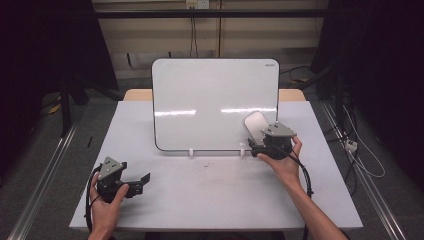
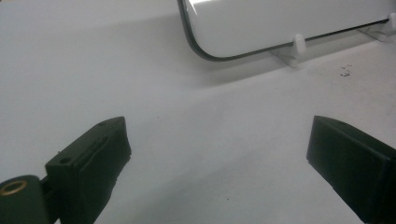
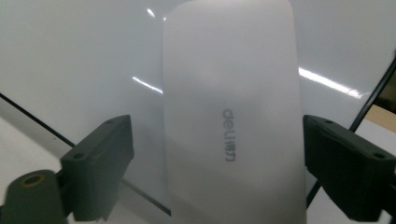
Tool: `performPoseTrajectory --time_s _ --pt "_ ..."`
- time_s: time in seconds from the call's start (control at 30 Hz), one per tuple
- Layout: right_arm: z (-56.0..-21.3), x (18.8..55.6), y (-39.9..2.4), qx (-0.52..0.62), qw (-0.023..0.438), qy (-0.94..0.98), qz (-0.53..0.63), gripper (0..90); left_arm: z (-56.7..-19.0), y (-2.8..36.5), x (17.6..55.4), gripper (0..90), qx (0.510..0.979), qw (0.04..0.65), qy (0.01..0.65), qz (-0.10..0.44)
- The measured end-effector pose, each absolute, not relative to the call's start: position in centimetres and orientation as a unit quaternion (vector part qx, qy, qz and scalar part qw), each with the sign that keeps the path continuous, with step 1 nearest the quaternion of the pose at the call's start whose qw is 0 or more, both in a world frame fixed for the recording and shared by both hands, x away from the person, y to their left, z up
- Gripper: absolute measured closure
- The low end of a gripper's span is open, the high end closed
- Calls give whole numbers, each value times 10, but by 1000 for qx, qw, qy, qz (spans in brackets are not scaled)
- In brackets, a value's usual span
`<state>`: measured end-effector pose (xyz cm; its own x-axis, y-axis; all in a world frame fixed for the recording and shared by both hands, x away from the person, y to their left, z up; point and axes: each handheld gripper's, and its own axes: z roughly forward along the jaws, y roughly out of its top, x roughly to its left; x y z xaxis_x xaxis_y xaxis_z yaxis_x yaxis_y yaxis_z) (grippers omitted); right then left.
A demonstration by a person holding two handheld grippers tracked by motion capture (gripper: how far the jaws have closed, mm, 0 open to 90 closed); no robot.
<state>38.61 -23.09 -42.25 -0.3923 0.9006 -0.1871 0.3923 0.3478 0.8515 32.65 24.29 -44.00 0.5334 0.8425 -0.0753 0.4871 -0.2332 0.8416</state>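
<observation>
So the right tool [image 1: 260,141] is up at the lower right corner of the whiteboard [image 1: 215,100], with the white eraser [image 1: 254,124] sitting between its jaws. In the right gripper view the eraser [image 3: 233,116] lies flat against the board face, and there's a clear gap between it and the left jaw; the right jaw looks close to its edge, but I can't tell if it's touching. I'd call that tool released, jaws spread wide, nothing actually clamped. The eraser looks like it's sticking to the board by itself, probably magnetic, though that's my guess.

If the step is grabbing the eraser to wipe, my advice: center the tool so both jaws meet the long sides evenly, then close square on it. Gripping off-center will likely twist it off the board or let it slide. Keep the tool perpendicular-ish to the board so the eraser stays flat.

The board stands on little white clip feet [image 1: 191,151] on the tabletop [image 1: 165,200], so pushing hard could tip or scoot it. Light pressure only.

The left tool [image 1: 145,178] rests low near the front left of the tabletop, jaws wide apart and empty. It could help by steadying the board's edge.
</observation>
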Motion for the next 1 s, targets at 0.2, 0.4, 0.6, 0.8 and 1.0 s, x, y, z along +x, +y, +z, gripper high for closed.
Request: performPoseTrajectory --time_s 0.2,0.4,0.6,0.8,1.0 --pt "-420 384 -232 438 328 741 390 48 -440 244 325 57 756 436 443 204" --pt "-414 381 -235 443 321 737 398 45 -439 246 323 56 755 443 438 203" --pt "-410 376 -239 453 300 733 410 47 -438 247 324 56 750 446 443 206" --pt "-407 367 -246 469 276 723 425 49 -438 247 327 57 747 448 446 205" --pt "-411 355 -259 480 296 712 418 52 -438 246 328 57 747 449 446 205"
